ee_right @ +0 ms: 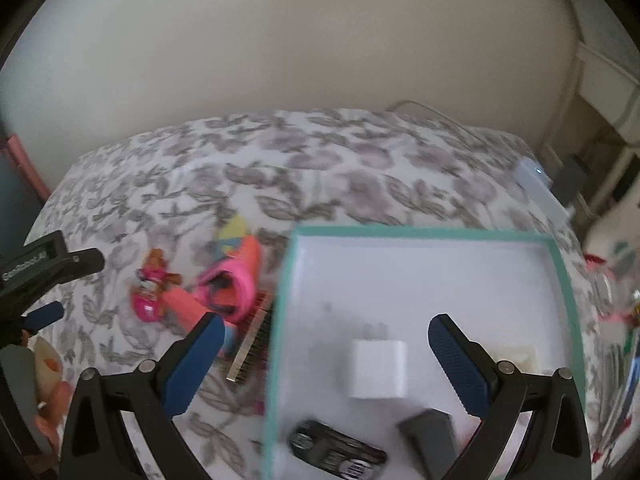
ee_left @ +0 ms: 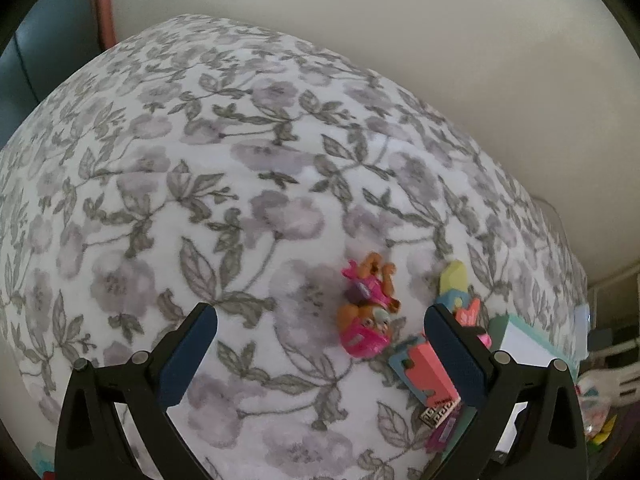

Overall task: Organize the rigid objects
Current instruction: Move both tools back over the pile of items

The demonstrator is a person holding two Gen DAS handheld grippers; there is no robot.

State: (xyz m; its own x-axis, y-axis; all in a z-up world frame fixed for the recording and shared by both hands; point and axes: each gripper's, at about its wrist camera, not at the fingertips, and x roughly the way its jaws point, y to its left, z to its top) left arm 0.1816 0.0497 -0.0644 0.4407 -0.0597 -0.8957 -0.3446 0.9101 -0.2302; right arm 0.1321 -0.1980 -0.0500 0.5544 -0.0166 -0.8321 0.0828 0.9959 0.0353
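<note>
Teal-rimmed box (ee_right: pixel 558 264) on floral blanket (ee_left: pixel 200 160), holding white charger block (ee_right: pixel 378 368); right gripper (ee_right: pixel 326 346) wide open above it, empty. Left gripper (ee_left: pixel 320 336) wide open, empty, over pink dog figure (ee_left: pixel 366 312), just left of the box

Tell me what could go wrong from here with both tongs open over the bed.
1. The remaining toys lie in a tight pile beside the teal box; a grab there may catch two pieces or nudge the box.
2. The pink pup figure lies on its side on the soft floral blanket, so it may roll or sink under a pinch.
3. The right wrist view is blurred, so aiming near the white charger is uncertain.
</note>
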